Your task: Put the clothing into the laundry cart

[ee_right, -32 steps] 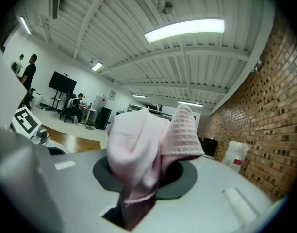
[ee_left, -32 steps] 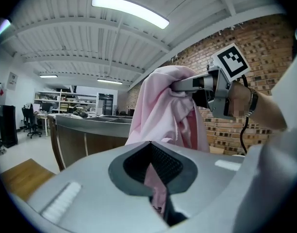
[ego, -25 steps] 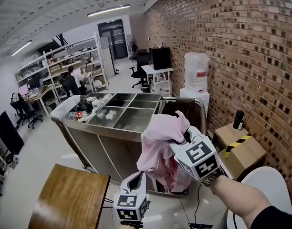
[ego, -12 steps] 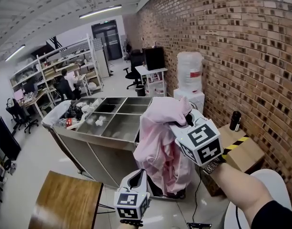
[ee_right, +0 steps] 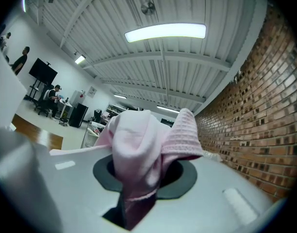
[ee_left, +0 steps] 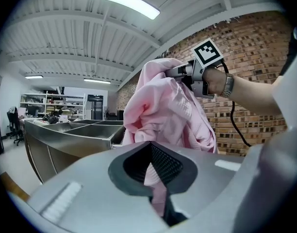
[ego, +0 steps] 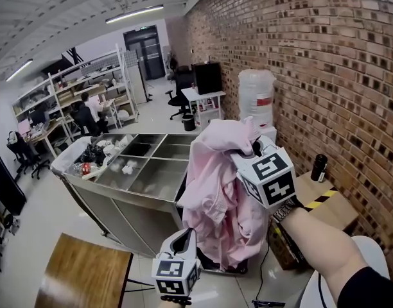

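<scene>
Brick wall (ego: 338, 63), pale floor (ego: 29, 236), ceiling striplight (ego: 133, 14).

Pink clothing (ego: 216, 191), crumpled, hanging in long folds; top bunched in right gripper (ego: 251, 151), lower edge pinched in left gripper (ego: 183, 237), before dark laundry cart (ego: 208, 265).

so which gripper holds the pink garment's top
The right gripper, raised, clamps the top of the pink knit garment; the left gripper pinches its low edge.
</scene>
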### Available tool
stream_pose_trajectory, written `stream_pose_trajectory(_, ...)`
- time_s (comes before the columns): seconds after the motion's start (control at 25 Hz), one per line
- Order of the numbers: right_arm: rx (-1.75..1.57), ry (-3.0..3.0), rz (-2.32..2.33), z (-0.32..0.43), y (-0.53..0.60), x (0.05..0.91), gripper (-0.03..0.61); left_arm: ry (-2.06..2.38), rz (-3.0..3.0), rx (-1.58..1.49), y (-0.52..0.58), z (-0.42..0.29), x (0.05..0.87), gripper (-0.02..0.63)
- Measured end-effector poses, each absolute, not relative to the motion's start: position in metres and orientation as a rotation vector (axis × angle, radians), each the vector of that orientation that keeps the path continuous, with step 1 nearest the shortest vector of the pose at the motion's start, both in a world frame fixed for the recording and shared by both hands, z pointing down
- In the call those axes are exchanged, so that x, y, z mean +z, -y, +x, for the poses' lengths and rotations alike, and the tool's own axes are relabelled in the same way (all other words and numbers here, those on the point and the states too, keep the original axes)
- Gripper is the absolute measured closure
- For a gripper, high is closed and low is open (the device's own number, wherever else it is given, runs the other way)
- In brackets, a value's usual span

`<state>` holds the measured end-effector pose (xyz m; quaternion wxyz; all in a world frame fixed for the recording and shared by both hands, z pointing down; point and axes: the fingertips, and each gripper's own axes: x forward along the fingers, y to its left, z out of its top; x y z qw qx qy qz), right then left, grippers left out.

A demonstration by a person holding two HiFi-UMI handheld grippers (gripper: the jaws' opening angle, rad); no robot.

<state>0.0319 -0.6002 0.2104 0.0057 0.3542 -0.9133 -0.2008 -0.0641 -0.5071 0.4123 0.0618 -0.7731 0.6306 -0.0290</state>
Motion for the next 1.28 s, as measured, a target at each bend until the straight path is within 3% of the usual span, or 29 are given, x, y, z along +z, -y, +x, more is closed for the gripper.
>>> stream_pose_trajectory(0.84,-0.311,2.574,1.15,0.027,0.788,0.35,0.455,-1.954,-2.318,-0.143,0.567,-0.072,0.434,0.612)
stream_pose_trajectory(1.0,-0.33,2.475,1.142,0.03,0.812,0.369,0.415,-1.951,-2.328,-0.154,0.574,-0.071,0.438,0.612)
stream_pose_trajectory(1.16,-0.356,2.422,1.157,0.04,0.83,0.381,0.317,-1.947,-2.338,-0.167,0.58,-0.072,0.44,0.612)
stream_pose_trajectory(1.28,-0.352,2.428,1.176,0.044,0.829,0.38,0.304,-1.947,-2.348,-0.17,0.581,-0.074,0.443,0.612)
